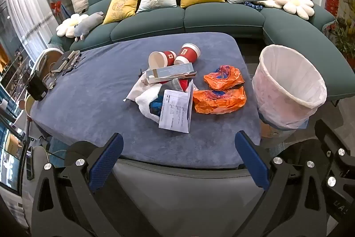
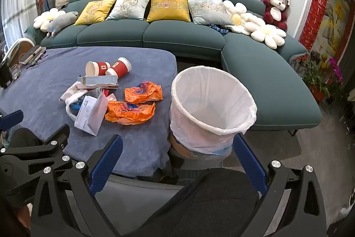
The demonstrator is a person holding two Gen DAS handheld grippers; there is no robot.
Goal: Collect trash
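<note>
Trash sits heaped near the middle of the blue-covered table (image 1: 88,90): two red paper cups (image 1: 175,56) on their sides, a long carton (image 1: 170,73) just in front of them, a printed paper sheet (image 1: 176,111), and two crumpled orange bags (image 1: 219,90) toward the right edge. I see the white-lined bin (image 2: 210,108) just beside that edge. My left gripper (image 1: 178,161) and right gripper (image 2: 177,162) both hang spread wide, holding nothing.

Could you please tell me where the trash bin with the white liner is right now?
The trash bin stands just off the right edge of the blue-covered table, in front of the sofa's curved end; the orange plastic bags are its nearest neighbours.
</note>
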